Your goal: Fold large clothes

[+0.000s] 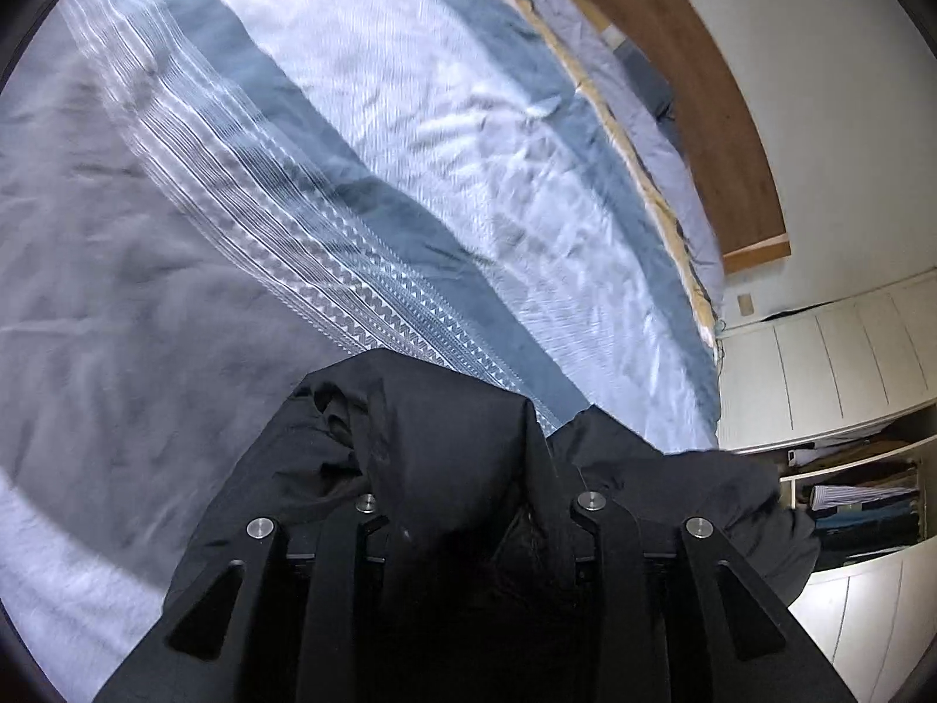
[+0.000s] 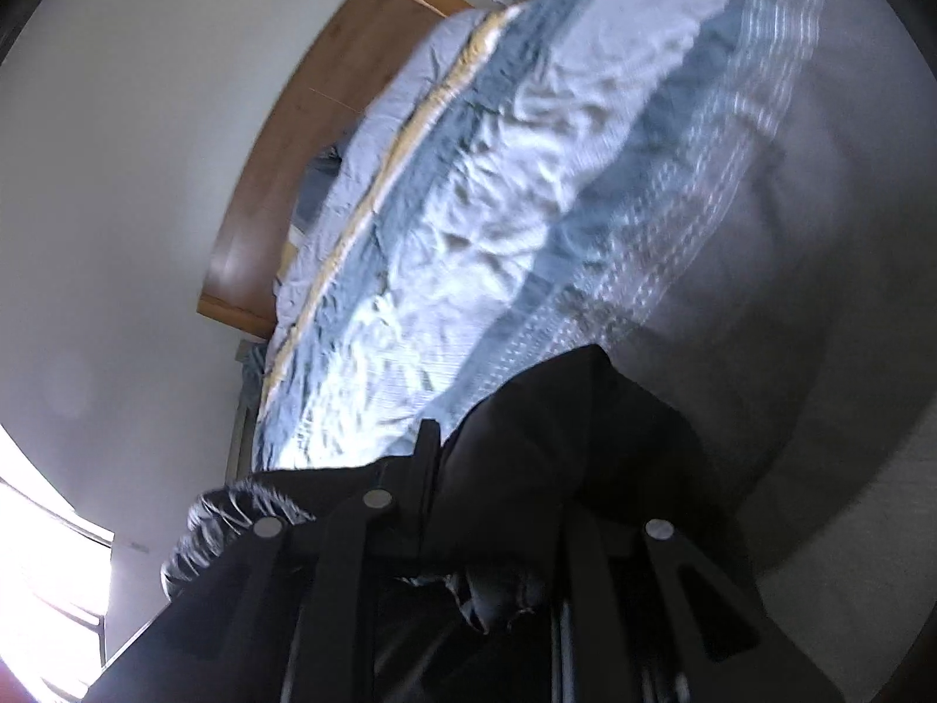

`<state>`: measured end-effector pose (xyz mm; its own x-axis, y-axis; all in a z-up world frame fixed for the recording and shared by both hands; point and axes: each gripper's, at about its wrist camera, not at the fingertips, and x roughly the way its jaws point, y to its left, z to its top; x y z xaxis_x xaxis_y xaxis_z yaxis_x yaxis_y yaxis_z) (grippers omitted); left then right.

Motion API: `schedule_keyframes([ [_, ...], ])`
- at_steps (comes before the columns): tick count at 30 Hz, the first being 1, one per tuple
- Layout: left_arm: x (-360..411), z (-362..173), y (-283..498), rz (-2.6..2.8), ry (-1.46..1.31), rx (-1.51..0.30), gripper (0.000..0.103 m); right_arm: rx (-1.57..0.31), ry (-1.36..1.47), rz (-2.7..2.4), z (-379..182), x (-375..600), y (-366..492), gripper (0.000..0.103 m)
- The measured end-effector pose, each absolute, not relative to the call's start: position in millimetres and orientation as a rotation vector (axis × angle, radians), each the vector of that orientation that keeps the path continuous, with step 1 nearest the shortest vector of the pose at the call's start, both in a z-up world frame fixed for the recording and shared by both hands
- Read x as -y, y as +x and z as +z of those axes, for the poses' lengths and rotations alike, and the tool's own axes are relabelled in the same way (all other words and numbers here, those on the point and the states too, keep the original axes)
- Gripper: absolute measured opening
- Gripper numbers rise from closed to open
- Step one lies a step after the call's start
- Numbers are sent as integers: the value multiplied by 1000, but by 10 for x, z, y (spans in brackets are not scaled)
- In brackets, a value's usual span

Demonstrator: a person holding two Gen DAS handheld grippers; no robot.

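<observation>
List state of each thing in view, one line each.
black garment: bunched over both grippers, draped, not folded.
left gripper: fingers hidden by cloth.
right gripper: shut on the garment.
bedspread: spread out, wrinkled.
wardrobe: open, clothes inside.

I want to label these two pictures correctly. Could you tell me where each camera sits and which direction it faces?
Left wrist view: sits on the left gripper, looks forward and down over the black garment onto the striped bedcover; the wardrobe is at right; only the gripper's black linkage shows.
Right wrist view: sits on the right gripper, looks down over the same garment at the bedcover and a white wall; only its linkage shows.
Shared: garment, bedcover, wooden headboard.
</observation>
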<state>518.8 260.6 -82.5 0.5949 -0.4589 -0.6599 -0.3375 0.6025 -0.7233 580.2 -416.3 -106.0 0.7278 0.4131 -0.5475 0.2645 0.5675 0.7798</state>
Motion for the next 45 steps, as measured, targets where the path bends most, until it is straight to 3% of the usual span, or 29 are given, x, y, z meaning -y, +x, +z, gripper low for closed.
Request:
schedule_keyframes([
  [5,-2601,-888,5171,-82,-972,-991,30,-784,1059,126,-1199,4178,5851,20],
  [6,-2603,-860,5158,-82,-982,-990,33,-769,1088,141,-1203,4202,5826,25],
  [8,-2642,-810,5113,-100,-1027,-975,43,-734,1160,177,-1194,4245,5755,43],
  [9,-2672,-766,5082,-119,-1061,-953,56,-716,1192,197,-1164,4266,5726,58],
  [10,-2705,-714,5057,-138,-1093,-925,66,-707,1203,205,-1127,4284,5700,67],
  [12,-2773,-554,4985,-152,-1121,-873,74,-695,1188,200,-987,4323,5652,72],
  [19,-2929,143,4700,-84,-963,-809,76,-663,984,154,-219,4377,5421,73],
  [26,-2081,550,4421,-147,-564,-873,76,-766,562,257,322,3346,5272,73],
  [35,-697,269,4746,-253,-291,-946,77,-846,225,332,55,1941,5549,73],
  [45,-530,-239,5992,-98,-197,-1104,91,-1007,123,218,-548,1871,6737,73],
])
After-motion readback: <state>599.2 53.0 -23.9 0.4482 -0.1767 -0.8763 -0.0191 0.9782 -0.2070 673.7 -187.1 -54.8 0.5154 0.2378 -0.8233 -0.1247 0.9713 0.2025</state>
